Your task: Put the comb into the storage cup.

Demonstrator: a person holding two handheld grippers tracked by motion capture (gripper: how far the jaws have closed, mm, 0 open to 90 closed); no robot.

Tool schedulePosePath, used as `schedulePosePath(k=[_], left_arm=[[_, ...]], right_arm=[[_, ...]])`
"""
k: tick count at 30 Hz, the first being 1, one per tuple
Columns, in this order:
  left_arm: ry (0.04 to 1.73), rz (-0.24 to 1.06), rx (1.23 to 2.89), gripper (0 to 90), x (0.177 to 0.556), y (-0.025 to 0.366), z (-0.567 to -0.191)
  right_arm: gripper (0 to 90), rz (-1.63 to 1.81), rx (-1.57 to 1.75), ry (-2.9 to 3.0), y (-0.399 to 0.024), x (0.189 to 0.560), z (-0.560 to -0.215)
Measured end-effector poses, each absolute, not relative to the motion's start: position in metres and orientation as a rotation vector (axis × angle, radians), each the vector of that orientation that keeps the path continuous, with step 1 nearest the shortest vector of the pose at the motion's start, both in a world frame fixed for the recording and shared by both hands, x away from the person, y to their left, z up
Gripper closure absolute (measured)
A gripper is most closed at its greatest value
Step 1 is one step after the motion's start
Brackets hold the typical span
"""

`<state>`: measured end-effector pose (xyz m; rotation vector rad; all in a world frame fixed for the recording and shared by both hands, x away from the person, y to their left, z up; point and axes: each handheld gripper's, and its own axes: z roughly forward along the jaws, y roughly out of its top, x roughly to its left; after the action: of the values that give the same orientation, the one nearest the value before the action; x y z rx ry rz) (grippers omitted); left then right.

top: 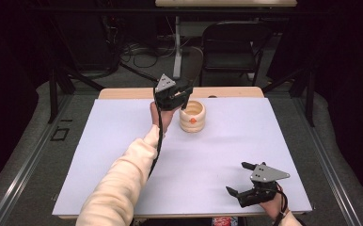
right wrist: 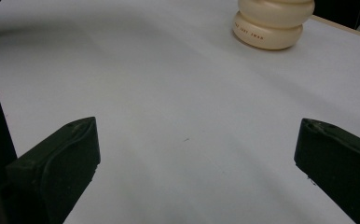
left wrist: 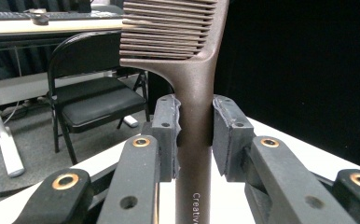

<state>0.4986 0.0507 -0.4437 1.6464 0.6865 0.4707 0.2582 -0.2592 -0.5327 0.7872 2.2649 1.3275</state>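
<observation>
Left gripper view puts us close on the brown comb [left wrist: 194,93]: its handle stands clamped between our two pads, teeth fanning off to one side above them. It reads as hard plastic, stiff and light, with a smooth handle that could swivel in the grip if we push the teeth against anything. The straight handle below the teeth is the sensible hold, and that is where we have it.

High view adds what the close-up cannot: our left gripper [top: 182,94] sits just beside the cream ribbed cup [top: 192,117], at its rim on the far-left side, so the comb is raised next to the cup. Our right gripper [top: 243,179] rests well apart from the cup, jaws spread wide and empty over the white table [top: 123,141].
</observation>
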Motion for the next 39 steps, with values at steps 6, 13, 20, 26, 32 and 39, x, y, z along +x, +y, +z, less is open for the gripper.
schedulePosePath(k=[6,13,20,26,32,39], left_arm=[[0.685,0.475,1.644,72.7,0.501,0.046,-0.446],[0.690,0.471,1.641,72.7,0.504,0.043,-0.453],[0.691,0.478,1.649,72.7,0.507,0.041,-0.458],[0.699,0.485,1.654,72.7,0.510,0.040,-0.462],[0.700,0.486,1.658,72.7,0.513,0.038,-0.466],[0.707,0.489,1.665,72.6,0.515,0.036,-0.471]], right_arm=[[0.0,1.328,0.786,2.264,-0.259,0.258,-0.533],[0.0,1.330,0.785,2.265,-0.259,0.258,-0.533],[0.0,1.330,0.786,2.265,-0.259,0.258,-0.533],[0.0,1.329,0.786,2.265,-0.259,0.258,-0.532],[0.0,1.330,0.786,2.266,-0.259,0.258,-0.532],[0.0,1.328,0.784,2.266,-0.259,0.258,-0.533]])
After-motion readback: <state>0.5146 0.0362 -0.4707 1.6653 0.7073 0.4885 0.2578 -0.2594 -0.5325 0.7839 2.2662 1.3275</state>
